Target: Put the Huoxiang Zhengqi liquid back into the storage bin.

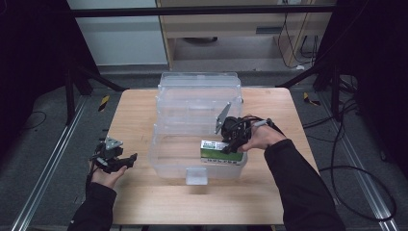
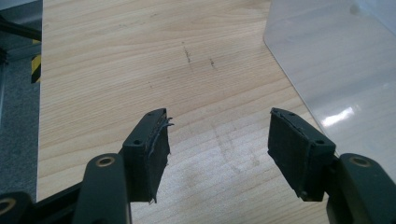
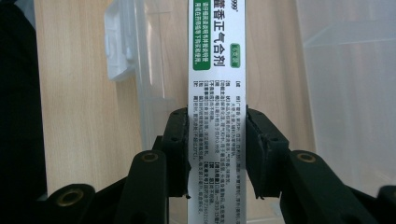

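Note:
A white and green medicine box (image 1: 220, 151) printed with small text hangs inside the front right part of a clear plastic storage bin (image 1: 168, 159). My right gripper (image 1: 232, 144) is shut on the medicine box (image 3: 216, 93), its pads pressing both narrow sides. The clear plastic storage bin's wall (image 3: 140, 84) and latch surround the box in the right gripper view. My left gripper (image 1: 126, 161) rests at the table's left side, apart from the bin. In its own view the left gripper (image 2: 217, 140) stands open over bare wood with nothing between the pads, the bin's corner (image 2: 336, 70) to its right.
The wooden table (image 1: 144, 197) carries the bin at its middle, its lid (image 1: 199, 84) raised at the back. A white latch (image 1: 196, 176) sits on the bin's front wall. Black frame bars and cables ring the table, with a rail along the floor at left.

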